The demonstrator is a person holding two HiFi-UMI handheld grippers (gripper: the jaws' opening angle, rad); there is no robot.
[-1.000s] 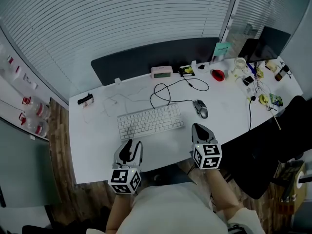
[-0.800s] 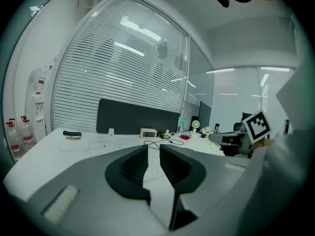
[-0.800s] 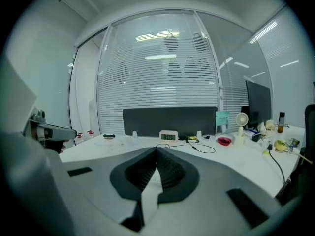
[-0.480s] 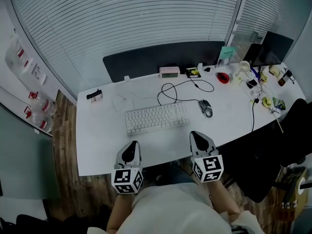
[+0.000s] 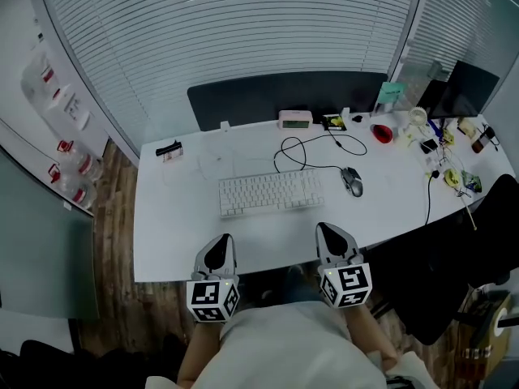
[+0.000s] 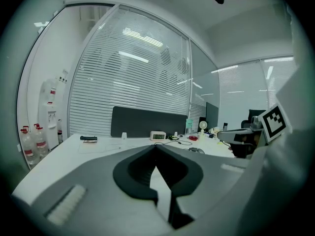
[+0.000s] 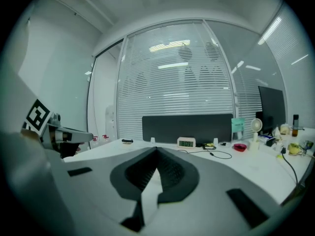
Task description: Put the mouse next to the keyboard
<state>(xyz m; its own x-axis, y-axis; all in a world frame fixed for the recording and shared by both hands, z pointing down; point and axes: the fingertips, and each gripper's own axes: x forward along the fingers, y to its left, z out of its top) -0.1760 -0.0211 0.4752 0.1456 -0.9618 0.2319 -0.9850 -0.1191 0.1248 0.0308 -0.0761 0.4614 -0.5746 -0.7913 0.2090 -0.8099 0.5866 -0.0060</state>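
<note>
Far beyond the right gripper (image 5: 326,228) fingers (image 5: 335,242) lies the mouse (image 5: 352,181).

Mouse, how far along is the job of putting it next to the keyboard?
Looks done: the mouse lies just right of the keyboard, a small gap between. In hand: nothing; the left gripper and right gripper hover at the near edge of the desk, jaws shut and empty. Left: probably nothing, maybe a nudge closer.

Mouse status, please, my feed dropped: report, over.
Left gripper and right gripper shut, empty, at white desk's near edge. Dark grey corded mouse lies right of white keyboard, untouched. Nothing between right gripper and mouse.
</note>
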